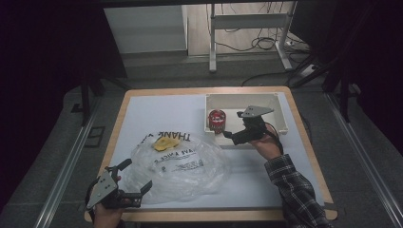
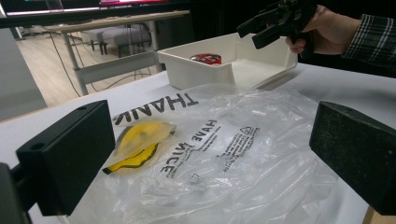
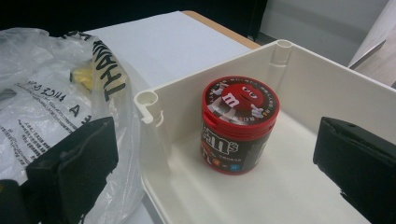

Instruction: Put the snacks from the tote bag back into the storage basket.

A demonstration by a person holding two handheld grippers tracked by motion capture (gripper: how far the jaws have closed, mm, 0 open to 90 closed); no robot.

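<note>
Down at the near edge of the table (image 1: 304, 156), the left gripper (image 1: 135, 192) sat in the person's left hand (image 1: 107, 216) with its two black jaws spread wide apart and nothing between them. Its jaws pointed at a big clear plastic bag (image 1: 183, 166) that lay crumpled and flat on the white table top, just in front of them. In the left gripper view the bag (image 2: 224, 154) showed between the two jaws but touched neither one. Black letters were printed on the bag, and a yellow smiley face (image 1: 165, 143) showed on its far left part. Farther back and to the right, the person's right hand (image 1: 266, 145), with a checked sleeve (image 1: 294, 190) behind it, held the right gripper (image 1: 230, 135). That gripper's jaws were wide open too and gripped nothing. It hung over the near edge of a white tray (image 1: 280, 107) that sat at the far right of the table, close to the bag. Inside the tray, in its left corner, stood a small red candy tub (image 1: 216, 120), upright with its lid on. In the right gripper view the tub (image 3: 239, 123) was ahead of the open jaws, apart from both, and close to the tray's wall (image 3: 154, 140). Beyond the table were a grey floor, some cables (image 1: 256, 45) and the white legs of another table (image 1: 247, 28).
</note>
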